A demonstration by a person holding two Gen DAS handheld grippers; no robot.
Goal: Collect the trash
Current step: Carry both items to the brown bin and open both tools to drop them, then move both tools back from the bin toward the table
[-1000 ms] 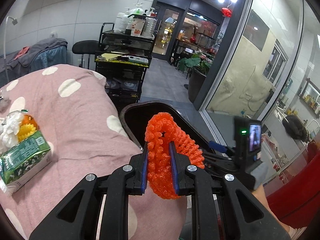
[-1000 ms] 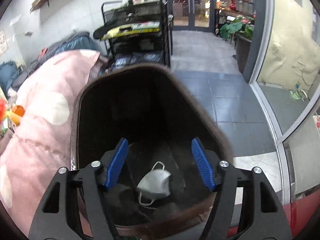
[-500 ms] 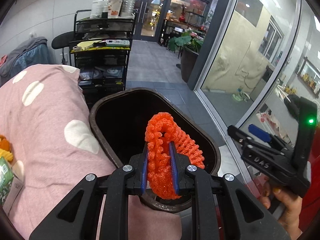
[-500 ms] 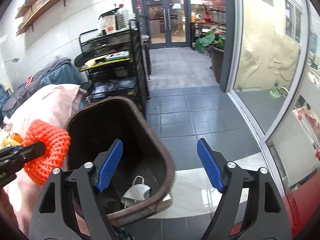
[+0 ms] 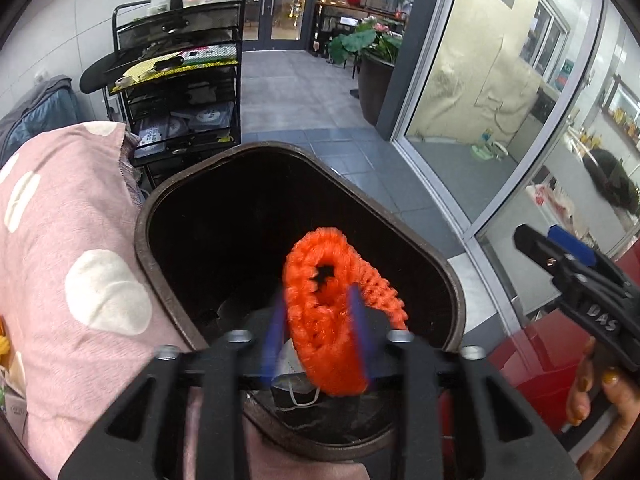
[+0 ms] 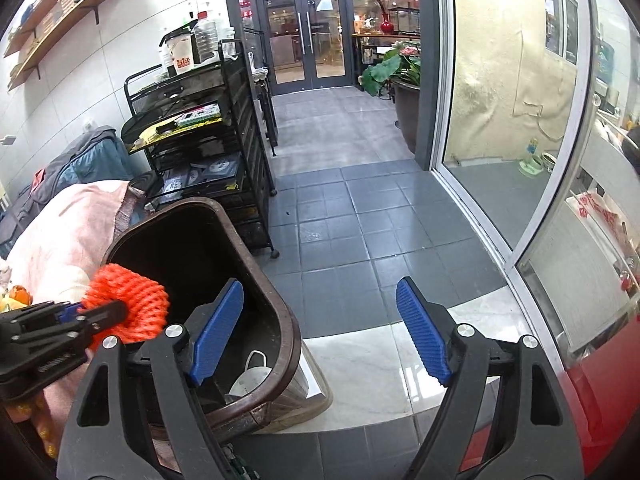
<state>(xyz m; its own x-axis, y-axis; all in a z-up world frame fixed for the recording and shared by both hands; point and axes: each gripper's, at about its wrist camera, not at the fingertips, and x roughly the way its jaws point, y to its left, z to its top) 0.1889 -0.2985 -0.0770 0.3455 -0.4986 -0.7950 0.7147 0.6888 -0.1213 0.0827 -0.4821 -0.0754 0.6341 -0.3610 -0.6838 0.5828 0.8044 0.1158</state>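
My left gripper [image 5: 320, 328] holds an orange foam fruit net [image 5: 324, 316] over the open mouth of a dark brown trash bin [image 5: 160, 208]; its blue pads look blurred and slightly parted. A white face mask [image 5: 294, 384] lies at the bin's bottom. From the right wrist view, the net [image 6: 128, 304] sits in the left gripper [image 6: 104, 316] above the bin [image 6: 276, 320], and the mask [image 6: 252, 376] shows inside. My right gripper [image 6: 320, 336] is open and empty, to the right of the bin over the tiled floor; it also shows in the left wrist view [image 5: 560, 252].
A pink cloth with white dots [image 5: 72, 248] covers the surface left of the bin. A black wire cart [image 6: 200, 152] with clutter stands behind the bin. A glass wall [image 6: 520, 120] runs along the right. A red surface [image 6: 600, 392] lies at the lower right.
My left gripper moved forward over the bin with the net, and its pads now blur and spread a little. My right gripper drew back to the right, away from the bin.
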